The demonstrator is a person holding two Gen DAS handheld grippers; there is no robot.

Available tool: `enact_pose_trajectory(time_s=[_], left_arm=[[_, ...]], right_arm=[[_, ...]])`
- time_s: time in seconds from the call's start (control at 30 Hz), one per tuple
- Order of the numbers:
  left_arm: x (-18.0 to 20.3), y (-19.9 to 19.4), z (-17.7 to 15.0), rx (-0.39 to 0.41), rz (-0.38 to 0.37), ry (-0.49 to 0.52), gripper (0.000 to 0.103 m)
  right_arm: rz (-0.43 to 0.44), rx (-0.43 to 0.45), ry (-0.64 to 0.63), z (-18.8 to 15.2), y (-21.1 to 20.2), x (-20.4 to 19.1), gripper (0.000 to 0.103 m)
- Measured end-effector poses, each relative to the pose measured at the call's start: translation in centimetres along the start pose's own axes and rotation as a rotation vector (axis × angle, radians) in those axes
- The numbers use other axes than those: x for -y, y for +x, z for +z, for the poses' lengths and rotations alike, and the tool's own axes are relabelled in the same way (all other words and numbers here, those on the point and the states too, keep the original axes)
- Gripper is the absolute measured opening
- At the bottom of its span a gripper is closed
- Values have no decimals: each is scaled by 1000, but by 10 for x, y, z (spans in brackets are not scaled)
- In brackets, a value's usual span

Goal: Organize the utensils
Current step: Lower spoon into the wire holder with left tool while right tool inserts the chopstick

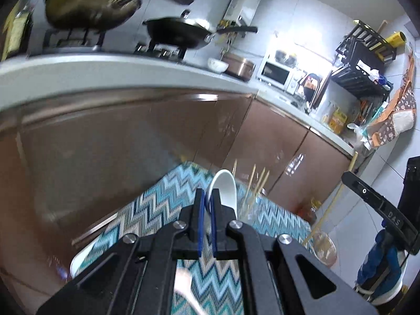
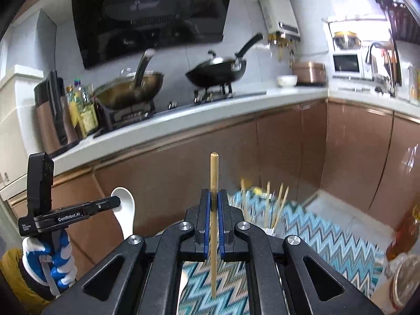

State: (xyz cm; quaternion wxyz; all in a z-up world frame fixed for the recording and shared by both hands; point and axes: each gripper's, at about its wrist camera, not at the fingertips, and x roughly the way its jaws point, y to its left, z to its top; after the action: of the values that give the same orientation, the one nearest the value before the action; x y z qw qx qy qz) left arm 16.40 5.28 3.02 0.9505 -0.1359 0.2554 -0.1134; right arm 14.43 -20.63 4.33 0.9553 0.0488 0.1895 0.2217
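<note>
Right gripper clamped on 1 upright chopstick; chopstick holder lower right, nearer it; left gripper clamped on white spoon.

We see the left gripper clamped on a white spoon at centre frame, above a zigzag mat; chopsticks stand just right; two pans occupy the upper left.
</note>
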Motion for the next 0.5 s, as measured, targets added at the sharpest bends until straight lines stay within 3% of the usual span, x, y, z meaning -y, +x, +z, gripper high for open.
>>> enact_pose_trajectory(time_s=[0.23,0.5], left_arm=[[41,61,25,134,77,70,4],[71,136,18,158,133,159,4]], right_arm=[[-57,149,-30,21,31,21,5],[-109,165,-3,11,89,58,5]])
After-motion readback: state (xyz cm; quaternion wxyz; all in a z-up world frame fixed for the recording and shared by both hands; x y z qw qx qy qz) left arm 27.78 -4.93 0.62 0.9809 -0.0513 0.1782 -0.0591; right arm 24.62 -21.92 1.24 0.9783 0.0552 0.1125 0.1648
